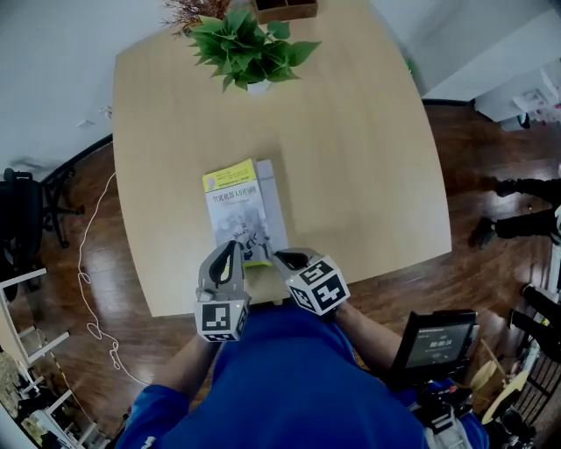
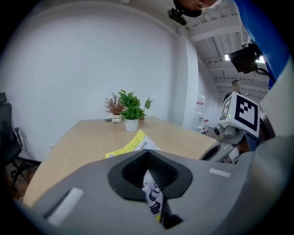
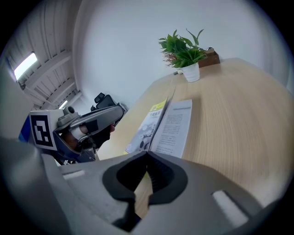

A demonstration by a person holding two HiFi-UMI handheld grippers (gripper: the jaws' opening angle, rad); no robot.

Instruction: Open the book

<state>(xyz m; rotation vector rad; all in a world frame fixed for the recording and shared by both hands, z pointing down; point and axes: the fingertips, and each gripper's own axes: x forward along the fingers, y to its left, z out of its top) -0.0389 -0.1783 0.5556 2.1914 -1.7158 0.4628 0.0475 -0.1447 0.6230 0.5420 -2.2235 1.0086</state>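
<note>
Book cover edge pinched in left claw; right claw beside.

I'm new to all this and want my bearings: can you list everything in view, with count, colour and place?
Rounded light-wood table: one, tan, centre.
Thin paperback book with yellow-and-white cover: one, table's near half, cover slightly lifted.
Leafy plant in white pot: one, green, table's far edge.
Dried sprigs: one bunch, reddish-brown, left of the plant.
Wooden box: one, brown, behind the plant.
Office chair: one, black, floor at left.
Cable: one, white, floor at left.
Screen on stand: one, black, lower right.
Left gripper: one, grey, jaws closed on the book's cover.
Right gripper: one, grey, jaws slightly apart, at the book's near right corner.
</note>
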